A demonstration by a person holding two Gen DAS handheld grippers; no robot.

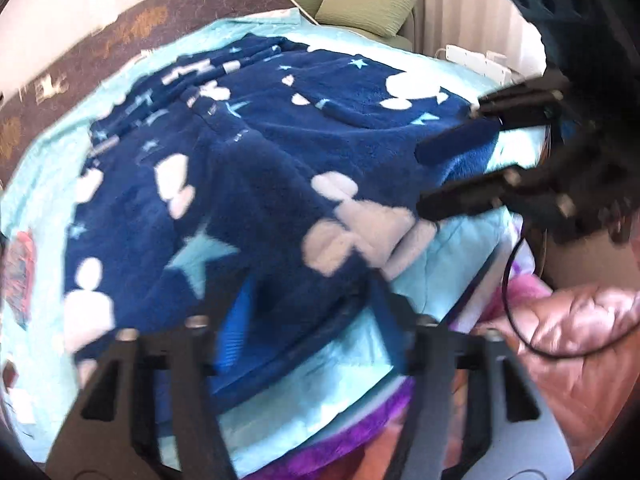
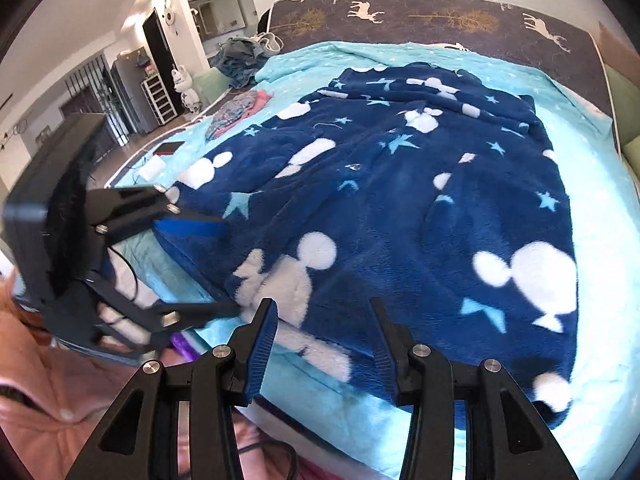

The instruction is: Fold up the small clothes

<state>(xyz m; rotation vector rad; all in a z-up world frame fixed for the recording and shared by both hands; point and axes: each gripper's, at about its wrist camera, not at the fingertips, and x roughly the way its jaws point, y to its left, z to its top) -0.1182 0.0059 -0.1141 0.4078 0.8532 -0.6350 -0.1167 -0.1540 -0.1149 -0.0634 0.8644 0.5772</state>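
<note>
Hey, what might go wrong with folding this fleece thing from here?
1. Both hand-held grippers sit at the near hem of the navy star-print fleece garment; the open right hand-held gripper may catch only one layer.
2. The garment lies rumpled, so creases could get folded in.
3. The left hand-held gripper is blurred; its hold is uncertain.

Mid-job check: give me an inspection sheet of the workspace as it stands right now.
Surface: bed under a turquoise quilt.
Job's things: navy fleece garment with white shapes and stars, spread out and rumpled, not yet folded.
Clutter: patterned clothes pile, denim heap and a dark flat item at the far corner.
Grippers: left gripper and right gripper at the garment's near hem, fingers apart with fleece between them; grip cannot be confirmed.
Cables: black cable hanging below the right gripper, off the garment.
Surroundings: deer-print mattress along the bed's far edge, green cushions, person's pink jacket.
</note>
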